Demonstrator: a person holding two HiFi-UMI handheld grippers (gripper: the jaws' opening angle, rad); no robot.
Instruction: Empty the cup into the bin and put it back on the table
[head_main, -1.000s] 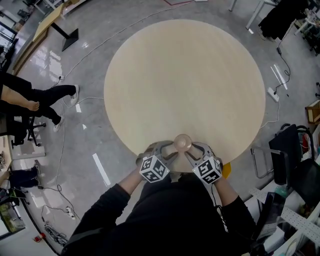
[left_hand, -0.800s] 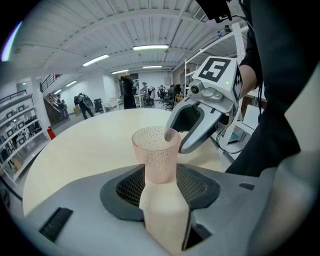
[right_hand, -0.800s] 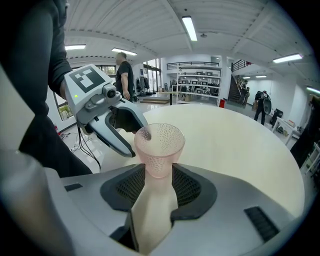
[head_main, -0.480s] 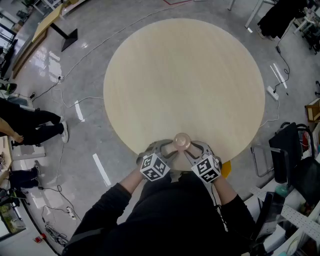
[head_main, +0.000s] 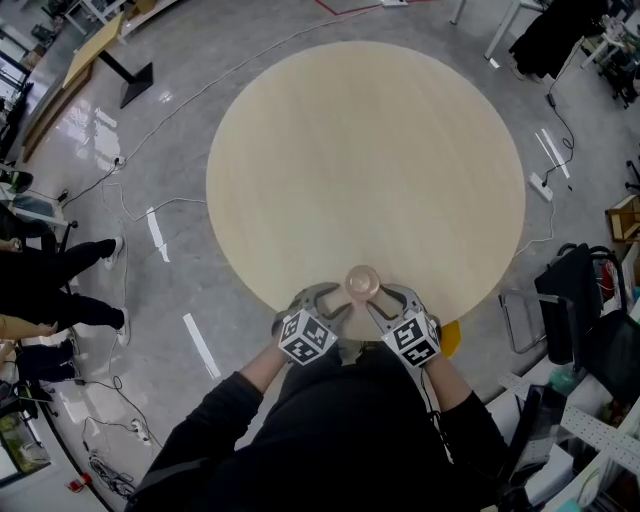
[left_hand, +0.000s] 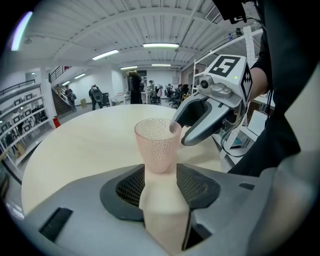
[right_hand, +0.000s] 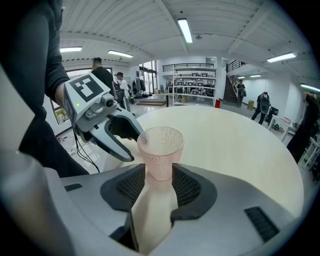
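Observation:
A pink, dotted, see-through cup (head_main: 362, 283) stands upright on the round wooden table (head_main: 365, 150), close to its near edge. It looks empty. My left gripper (head_main: 337, 300) comes at it from the left and my right gripper (head_main: 386, 298) from the right, their tips meeting around the cup. In the left gripper view the cup (left_hand: 157, 142) rises right at the tips of the open left gripper (left_hand: 161, 174), with the right gripper (left_hand: 181, 134) just beside it. In the right gripper view the cup (right_hand: 160, 150) stands at the open jaw tips (right_hand: 159, 174).
A yellow object (head_main: 452, 338) shows below the table edge by my right hand. A dark chair and bags (head_main: 570, 320) stand at the right. A person's legs (head_main: 55, 285) and cables (head_main: 130, 200) are on the floor at the left.
Both grippers and the cup have stayed put. Only the person on the floor at the left has walked on.

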